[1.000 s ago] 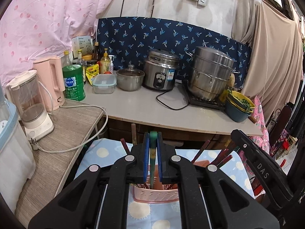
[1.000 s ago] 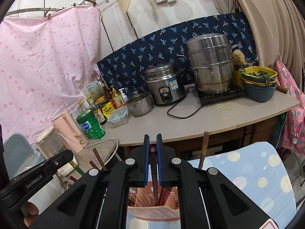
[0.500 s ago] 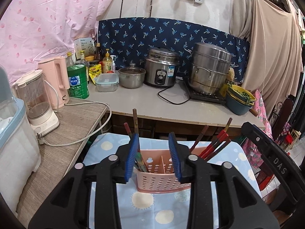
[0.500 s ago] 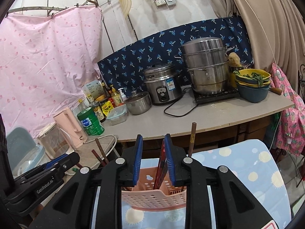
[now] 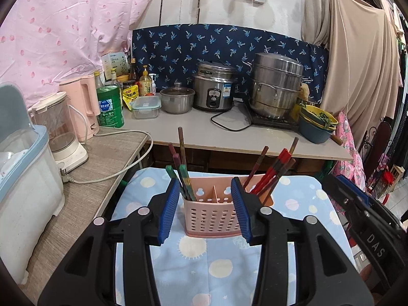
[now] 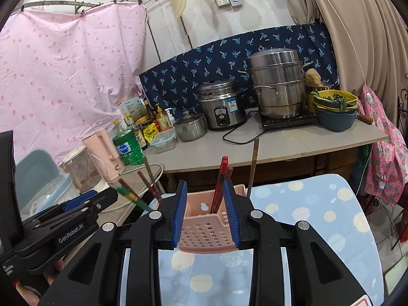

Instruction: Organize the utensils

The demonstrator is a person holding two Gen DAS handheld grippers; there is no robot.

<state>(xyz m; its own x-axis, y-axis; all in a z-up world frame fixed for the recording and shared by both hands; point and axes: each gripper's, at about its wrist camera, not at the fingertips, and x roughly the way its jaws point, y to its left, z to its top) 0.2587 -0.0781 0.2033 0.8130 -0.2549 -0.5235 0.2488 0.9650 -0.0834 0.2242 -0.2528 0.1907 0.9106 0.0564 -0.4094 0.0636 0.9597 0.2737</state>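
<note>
Black tongs (image 5: 206, 209), blue ribbed pads (image 5: 168, 210), silver screws (image 5: 143, 211)

Blue cloth (image 5: 216, 267) ahead bare; pink caddy (image 5: 213, 216) with upright chopsticks (image 5: 270, 173) blocks centre; counter edge (image 5: 255, 150) behind.

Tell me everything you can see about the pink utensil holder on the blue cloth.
The pink utensil holder looks like plastic, with a front wall pierced by rows of small holes and a divider splitting it into compartments. It stands upright on the blue dotted cloth. Green and dark chopsticks lean out of its left compartment, red and brown chopsticks out of its right. Neither gripper touches it.
</note>
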